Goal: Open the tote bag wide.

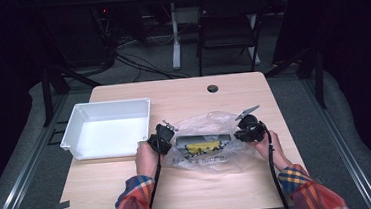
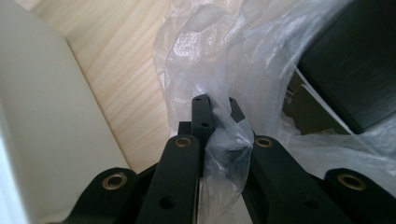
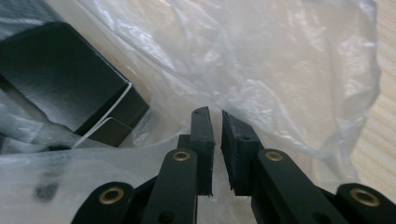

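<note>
1. High view: the counter (image 1: 190,184) at centre is brightly lit from above; the room around the frame edges falls into near darkness.
2. The white bin (image 1: 106,128) glares, its floor washed out.
3. The picture is soft and slightly grainy.
4. Gripper views: even daylight-like light, with the near black jaws at the bottom blurred and shiny highlights on the plastic bag (image 3: 280,70).

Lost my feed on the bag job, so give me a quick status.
Left hand-held gripper shut on clear crinkled plastic bag. Right hand-held gripper shut on its other edge. Black box inside. White plastic bin alongside, clear of the work.
</note>
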Available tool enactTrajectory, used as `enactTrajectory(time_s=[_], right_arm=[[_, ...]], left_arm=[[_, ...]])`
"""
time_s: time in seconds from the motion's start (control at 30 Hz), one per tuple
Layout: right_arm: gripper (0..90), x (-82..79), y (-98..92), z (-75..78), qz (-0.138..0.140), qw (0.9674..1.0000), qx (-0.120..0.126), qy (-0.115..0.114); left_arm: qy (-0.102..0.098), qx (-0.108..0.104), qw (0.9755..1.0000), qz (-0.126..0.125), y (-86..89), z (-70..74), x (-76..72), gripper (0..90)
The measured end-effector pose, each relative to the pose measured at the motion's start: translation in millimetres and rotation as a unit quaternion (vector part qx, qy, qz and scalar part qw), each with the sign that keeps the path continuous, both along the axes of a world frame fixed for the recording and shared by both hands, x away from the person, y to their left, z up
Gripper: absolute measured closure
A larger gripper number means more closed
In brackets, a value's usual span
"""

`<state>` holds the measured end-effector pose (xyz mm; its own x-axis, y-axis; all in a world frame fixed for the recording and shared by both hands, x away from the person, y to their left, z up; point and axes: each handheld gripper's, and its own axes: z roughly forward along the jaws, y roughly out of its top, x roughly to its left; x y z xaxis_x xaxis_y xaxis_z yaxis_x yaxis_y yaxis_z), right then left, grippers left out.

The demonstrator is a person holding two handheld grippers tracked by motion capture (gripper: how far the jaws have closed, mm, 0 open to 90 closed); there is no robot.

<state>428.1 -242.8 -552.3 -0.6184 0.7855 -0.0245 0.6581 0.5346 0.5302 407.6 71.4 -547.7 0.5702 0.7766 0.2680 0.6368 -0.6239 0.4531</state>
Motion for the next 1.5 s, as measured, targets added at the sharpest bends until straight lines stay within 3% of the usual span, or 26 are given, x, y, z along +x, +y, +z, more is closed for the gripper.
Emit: enactTrajectory(time_s=[0.3, 0.33, 0.47, 0.57, 0.73, 0.87, 0.9, 0.97, 1.03, 1.1, 1.2, 1.27, 1.4, 1.5], right_arm=[[84.1, -1.1, -2.5, 0.0, 0.008, 0.9996, -0.027, -0.003], [84.3, -1.2, -3.7, -0.3, 0.007, 0.9996, -0.027, -0.005], [84.4, -2.0, -11.6, -2.0, 0.003, 0.9991, -0.043, -0.007], [82.9, -2.4, -18.2, -0.6, 0.008, 0.9991, -0.043, -0.005], [73.8, -8.1, -27.0, 10.6, 0.019, 0.9993, -0.031, -0.006], [64.5, -20.4, -28.9, 36.0, 0.042, 0.9985, 0.019, -0.03], [61.7, -25.8, -25.7, 43.3, 0.053, 0.997, 0.038, -0.041], [56.7, -34.1, -16.0, 50.6, 0.081, 0.9943, 0.05, -0.047], [53.1, -39.2, -2.4, 49.4, 0.111, 0.9927, 0.035, -0.031], [51.1, -41.0, 9.3, 40.0, 0.121, 0.9924, 0.016, -0.021], [59.2, -38.6, 11.9, 31.0, 0.134, 0.991, -0.004, -0.003], [68.2, -39.2, 11.8, 26.2, 0.127, 0.9918, 0.009, 0.001], [86.1, -39.3, 11.1, 24.9, 0.137, 0.9904, -0.011, 0.015], [89.1, -41.0, 10.4, 22.9, 0.134, 0.9905, -0.018, 0.021]], left_arm=[[0.015, 0.046, 0.9987, -0.013, -4.0, -5.0, -6.2, 87.2], [0.016, 0.06, 0.9979, -0.017, -4.1, -5.3, -8.1, 87.3], [0.023, 0.061, 0.9975, -0.027, -1.1, -5.9, -15.6, 87.2], [0.034, 0.046, 0.9979, -0.032, 3.5, -4.2, -20.2, 86.7], [0.05, -0.003, 0.9983, -0.03, 13.4, -0.3, -24.1, 83.4], [0.054, -0.025, 0.9979, -0.025, 16.5, -0.5, -23.2, 82.8], [0.056, -0.028, 0.9977, -0.025, 16.6, -0.8, -22.9, 82.7], [0.057, -0.031, 0.9976, -0.026, 16.7, -1.2, -22.7, 82.6], [0.06, -0.035, 0.9972, -0.027, 16.8, -1.1, -22.9, 82.6], [0.065, -0.037, 0.9967, -0.029, 17.5, -0.8, -23.1, 82.6], [0.069, -0.04, 0.9964, -0.031, 18.0, -1.6, -22.5, 82.6], [0.071, -0.044, 0.996, -0.03, 18.2, -1.9, -22.2, 82.7], [0.073, -0.042, 0.996, -0.03, 17.5, -2.3, -22.2, 82.9], [0.073, -0.041, 0.996, -0.03, 17.9, -2.6, -21.8, 83.2]])
